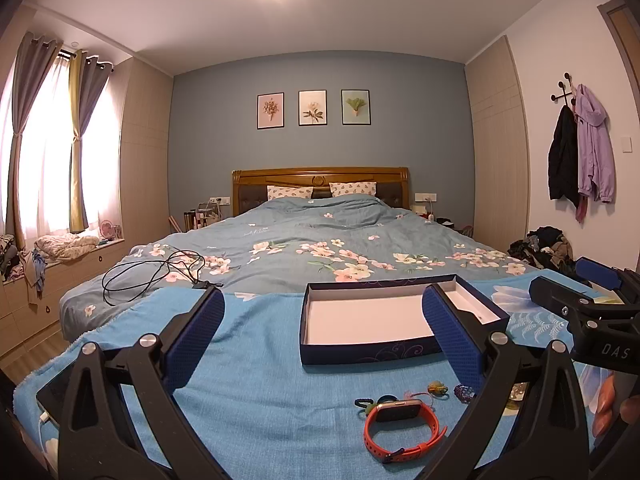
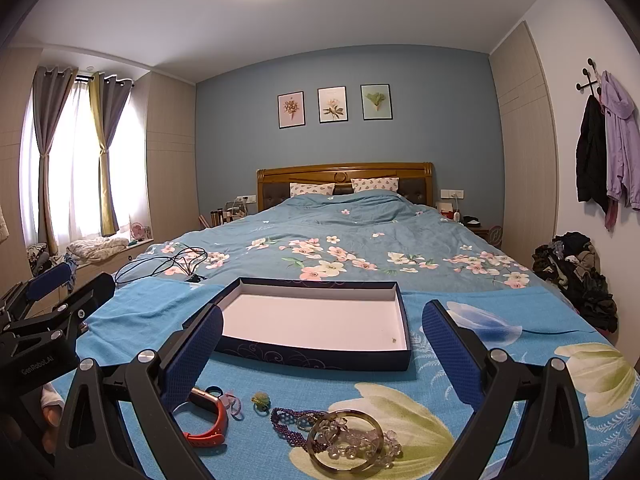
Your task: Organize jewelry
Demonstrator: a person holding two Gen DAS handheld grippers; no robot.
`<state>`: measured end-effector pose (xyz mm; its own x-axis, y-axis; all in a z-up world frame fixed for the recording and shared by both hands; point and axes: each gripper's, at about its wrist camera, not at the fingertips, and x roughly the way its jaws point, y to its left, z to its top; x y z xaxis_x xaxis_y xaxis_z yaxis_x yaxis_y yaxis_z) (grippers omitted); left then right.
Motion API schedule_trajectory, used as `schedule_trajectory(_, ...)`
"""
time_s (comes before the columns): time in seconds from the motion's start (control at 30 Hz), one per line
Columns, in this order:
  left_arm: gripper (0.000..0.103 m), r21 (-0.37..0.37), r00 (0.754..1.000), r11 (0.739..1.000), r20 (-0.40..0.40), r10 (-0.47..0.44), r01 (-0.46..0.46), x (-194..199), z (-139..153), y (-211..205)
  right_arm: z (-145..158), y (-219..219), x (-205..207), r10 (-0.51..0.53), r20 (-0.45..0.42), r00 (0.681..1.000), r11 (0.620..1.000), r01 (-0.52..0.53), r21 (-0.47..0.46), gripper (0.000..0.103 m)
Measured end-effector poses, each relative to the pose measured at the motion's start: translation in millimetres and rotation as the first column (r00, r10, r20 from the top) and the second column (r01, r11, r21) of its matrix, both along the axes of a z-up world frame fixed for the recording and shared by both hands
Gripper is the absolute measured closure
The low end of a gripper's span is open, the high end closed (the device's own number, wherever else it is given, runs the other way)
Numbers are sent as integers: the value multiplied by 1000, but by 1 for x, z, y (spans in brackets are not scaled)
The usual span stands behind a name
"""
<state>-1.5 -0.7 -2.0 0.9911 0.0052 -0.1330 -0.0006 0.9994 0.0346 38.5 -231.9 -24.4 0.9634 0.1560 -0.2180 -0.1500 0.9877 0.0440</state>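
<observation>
Bedroom scene from both wrist cameras. A shallow dark-blue box [image 2: 320, 354] with a white interior lies open on a bright blue flowered cloth [image 2: 520, 364] spread over the foot of the bed [image 2: 360, 240]. The left claw [image 1: 324, 338] hovers above the cloth with its blue padded fingers [image 1: 196, 340] spread wide and nothing between them; the right claw [image 2: 322, 350] is likewise spread wide and holds nothing.

The jewelry lies on the cloth on the near side of the box, apart from it. From left to right: an orange-strapped watch [image 1: 404, 428], a small green-and-yellow charm [image 2: 261, 399], a purple beaded bracelet [image 2: 290, 426], and a bronze-coloured bangle [image 2: 346, 446] lying over a clear crystal bracelet [image 2: 360, 442]. The bangle touches the purple bracelet.

A coiled black cable [image 1: 156, 272] rests on the floral quilt at the cloth's far left corner.
</observation>
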Motion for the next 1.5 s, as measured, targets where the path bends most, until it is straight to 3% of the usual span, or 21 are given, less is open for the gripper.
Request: schedule_trajectory(1.5,6,-4,1000,1000,-5,-2,1,-1,1,0,1,4,0,9,-1,1000,1000,-9,3,7)
